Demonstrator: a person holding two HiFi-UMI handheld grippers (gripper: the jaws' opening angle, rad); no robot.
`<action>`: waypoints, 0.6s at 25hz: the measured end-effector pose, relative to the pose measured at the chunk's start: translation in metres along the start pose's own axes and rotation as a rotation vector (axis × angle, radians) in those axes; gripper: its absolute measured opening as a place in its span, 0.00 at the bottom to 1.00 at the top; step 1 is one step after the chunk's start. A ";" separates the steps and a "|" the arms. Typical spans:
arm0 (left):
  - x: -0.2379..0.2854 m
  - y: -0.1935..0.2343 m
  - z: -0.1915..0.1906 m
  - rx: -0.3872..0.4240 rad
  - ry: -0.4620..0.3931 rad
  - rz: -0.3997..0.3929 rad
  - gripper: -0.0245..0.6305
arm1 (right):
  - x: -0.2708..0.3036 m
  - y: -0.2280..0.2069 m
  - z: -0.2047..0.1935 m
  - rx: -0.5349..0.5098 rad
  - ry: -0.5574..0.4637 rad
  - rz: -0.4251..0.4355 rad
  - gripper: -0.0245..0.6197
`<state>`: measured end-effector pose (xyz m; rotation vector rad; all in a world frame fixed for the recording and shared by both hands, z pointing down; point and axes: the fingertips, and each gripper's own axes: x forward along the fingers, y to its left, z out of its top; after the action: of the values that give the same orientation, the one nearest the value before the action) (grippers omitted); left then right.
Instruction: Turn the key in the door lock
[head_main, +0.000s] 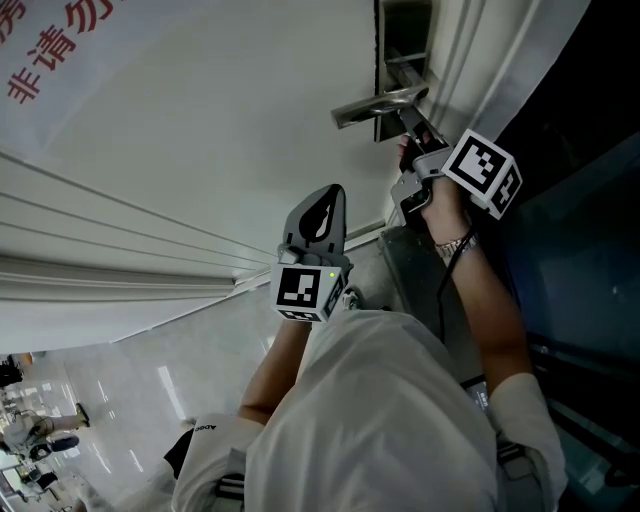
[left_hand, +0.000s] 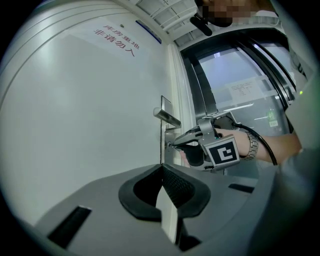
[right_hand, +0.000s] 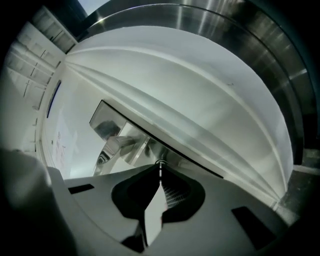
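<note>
Key (right_hand: 160, 170) pinched between right gripper (right_hand: 160, 166) jaws' tips, against lock plate (right_hand: 150, 150).

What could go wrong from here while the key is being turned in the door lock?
The right gripper pinches the key with only its jaw tips, so it may slip off under torque. The lever handle sits close to that gripper, so rolling the wrist could knock it.

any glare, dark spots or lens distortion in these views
Head view: dim, with a highlight on the door handle. Left gripper view: strong fisheye bows the door, corners black. Right gripper view: fisheye, tilted, glare on the steel lock plate.
</note>
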<state>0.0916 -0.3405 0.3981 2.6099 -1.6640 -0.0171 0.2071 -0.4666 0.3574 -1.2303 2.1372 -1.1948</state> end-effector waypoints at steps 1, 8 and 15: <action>0.000 0.001 0.001 0.001 -0.007 0.001 0.05 | 0.000 0.000 0.000 0.038 0.000 0.008 0.05; -0.001 0.003 -0.001 0.005 0.002 0.001 0.05 | 0.000 -0.006 -0.001 0.294 -0.011 0.059 0.05; 0.000 0.001 0.006 0.013 -0.020 -0.004 0.05 | 0.000 -0.006 -0.001 0.363 -0.023 0.074 0.05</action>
<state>0.0905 -0.3413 0.3925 2.6314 -1.6702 -0.0328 0.2102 -0.4675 0.3630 -0.9908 1.8265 -1.4487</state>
